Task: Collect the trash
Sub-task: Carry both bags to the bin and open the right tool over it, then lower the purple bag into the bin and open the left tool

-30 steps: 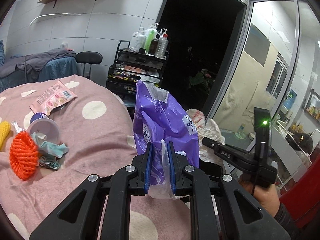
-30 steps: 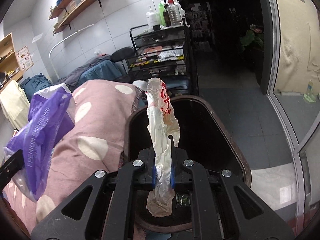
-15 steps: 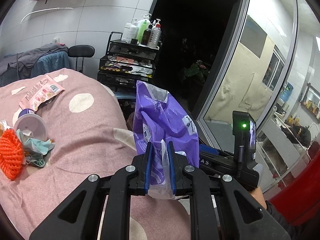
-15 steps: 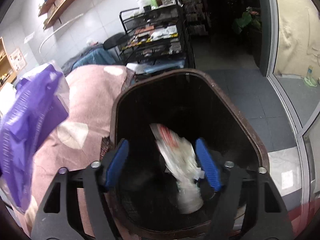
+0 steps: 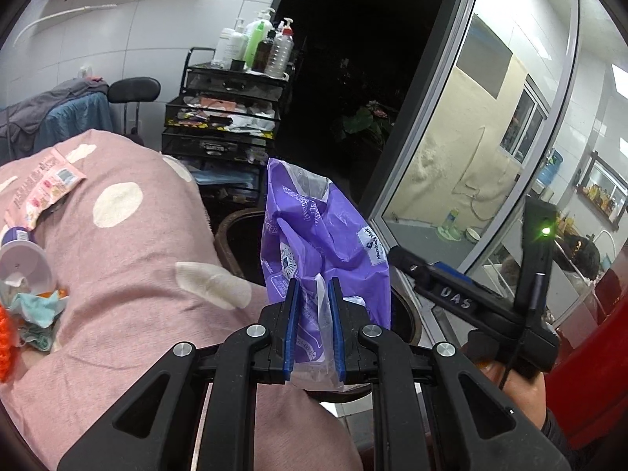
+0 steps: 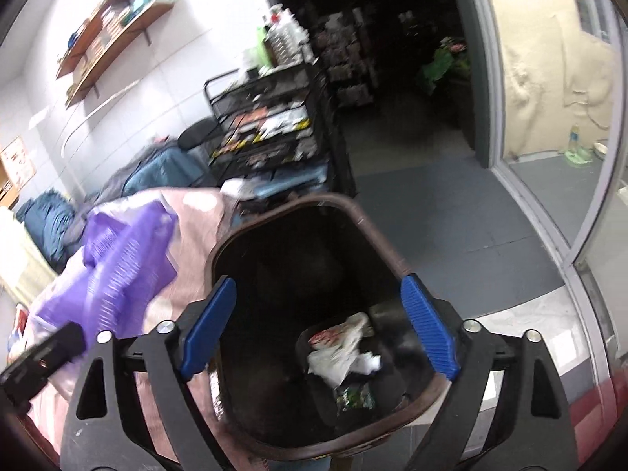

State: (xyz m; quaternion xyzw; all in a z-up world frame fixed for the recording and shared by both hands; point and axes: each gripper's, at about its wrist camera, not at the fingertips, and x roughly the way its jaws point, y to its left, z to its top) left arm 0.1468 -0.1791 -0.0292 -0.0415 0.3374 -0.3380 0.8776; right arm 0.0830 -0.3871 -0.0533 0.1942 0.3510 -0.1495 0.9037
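Left wrist: purple bag (image 5: 322, 235) reading "Member's Mark", pinched in left tongs (image 5: 314, 329)

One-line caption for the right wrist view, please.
Open right claw above the brown trash bin, a crumpled white wrapper lying inside it.

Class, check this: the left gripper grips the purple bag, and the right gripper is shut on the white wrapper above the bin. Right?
Not quite. The right gripper is open; the white wrapper lies inside the bin, as the right wrist view shows. The left gripper does grip the purple bag.
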